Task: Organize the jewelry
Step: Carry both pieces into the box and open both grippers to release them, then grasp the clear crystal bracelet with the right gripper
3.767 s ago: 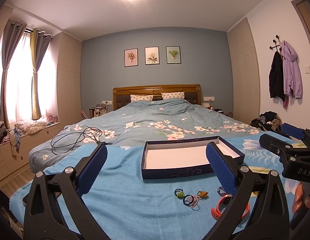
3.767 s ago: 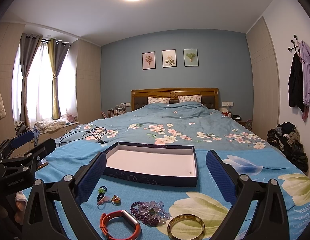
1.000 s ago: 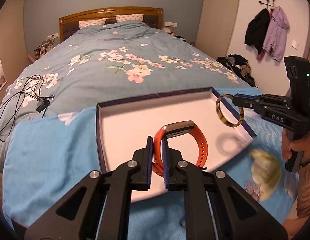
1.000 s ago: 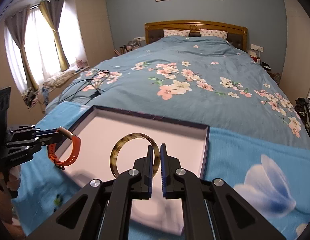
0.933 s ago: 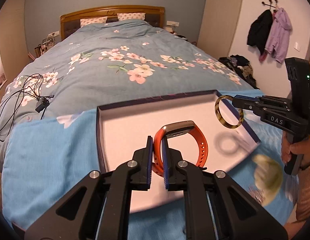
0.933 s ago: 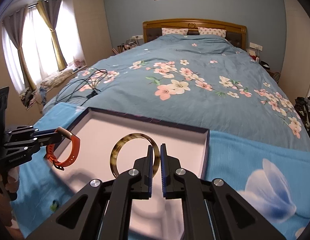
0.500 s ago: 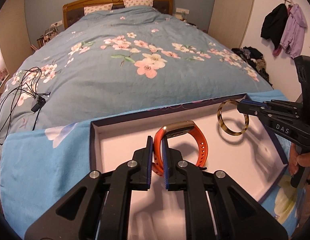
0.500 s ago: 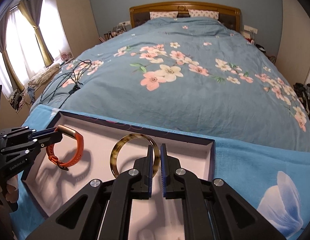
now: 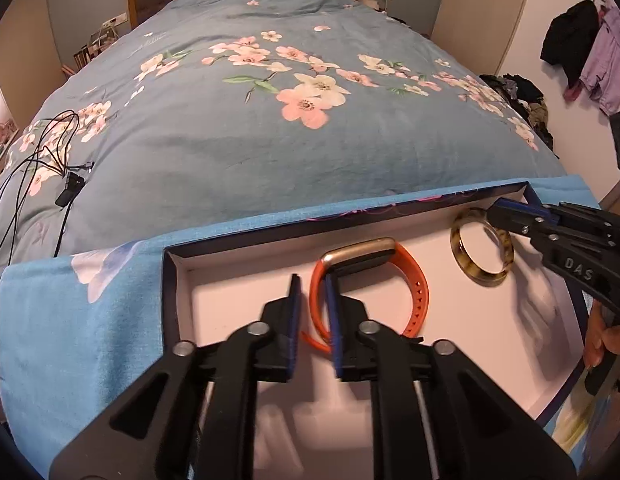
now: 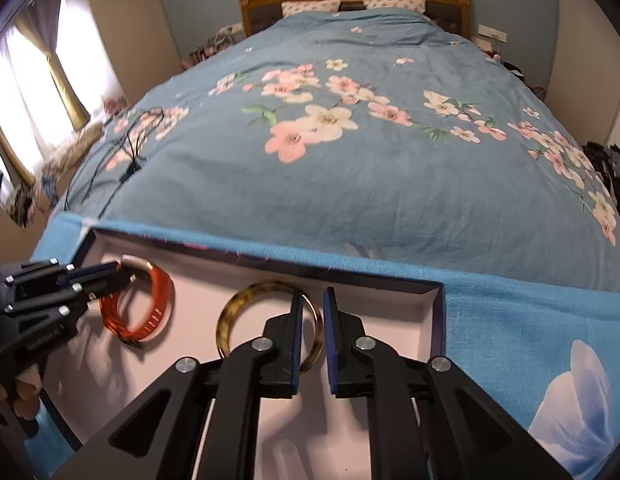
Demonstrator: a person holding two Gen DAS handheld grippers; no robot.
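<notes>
I'm seeing warm, evenly lit frames, with daylight blowing out the curtained window (image 10: 25, 92) left of the right gripper (image 10: 310, 332). Fisheye bending is darkening the corners, and soft shadows, perhaps motion-blurred, are smearing the tray floor (image 9: 490, 344) beneath.

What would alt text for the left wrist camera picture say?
The left hand-held gripper, jaws slightly parted, straddles an orange wristband lying in a white-floored box on a bed. At right, the other hand-held gripper meets a tortoiseshell bangle.

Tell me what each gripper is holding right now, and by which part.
Nothing is clamped. The left gripper stands open around the orange wristband strap, and the right gripper open around the tortoiseshell bangle rim, both in the tray.
</notes>
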